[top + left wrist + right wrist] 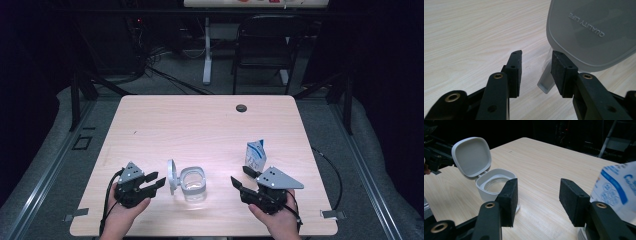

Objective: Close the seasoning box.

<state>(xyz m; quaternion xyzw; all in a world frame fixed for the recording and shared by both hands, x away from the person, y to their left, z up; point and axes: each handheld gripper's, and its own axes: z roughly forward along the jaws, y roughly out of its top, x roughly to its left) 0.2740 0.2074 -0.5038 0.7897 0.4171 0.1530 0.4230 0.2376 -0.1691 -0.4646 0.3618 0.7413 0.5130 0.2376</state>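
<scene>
A clear jar with a white collar [192,182] stands near the table's front edge, its white flip lid [171,176] hinged open and upright on the jar's left. My left gripper [157,180] is just left of the lid, open, with nothing between its pads. In the left gripper view the lid's back [589,32] rises close ahead and to the right of the gripper [536,53]. My right gripper [240,175] is right of the jar, open and empty. A blue and white carton [255,155] stands just behind it. The right gripper view shows the jar [495,185], lid [472,156] and carton [616,187].
The light wooden table [200,125] has a dark cable hole [241,108] near its far edge. Beyond it are a black chair [265,45], a white desk leg [206,55] and cables on the floor. Both hands rest at the front edge.
</scene>
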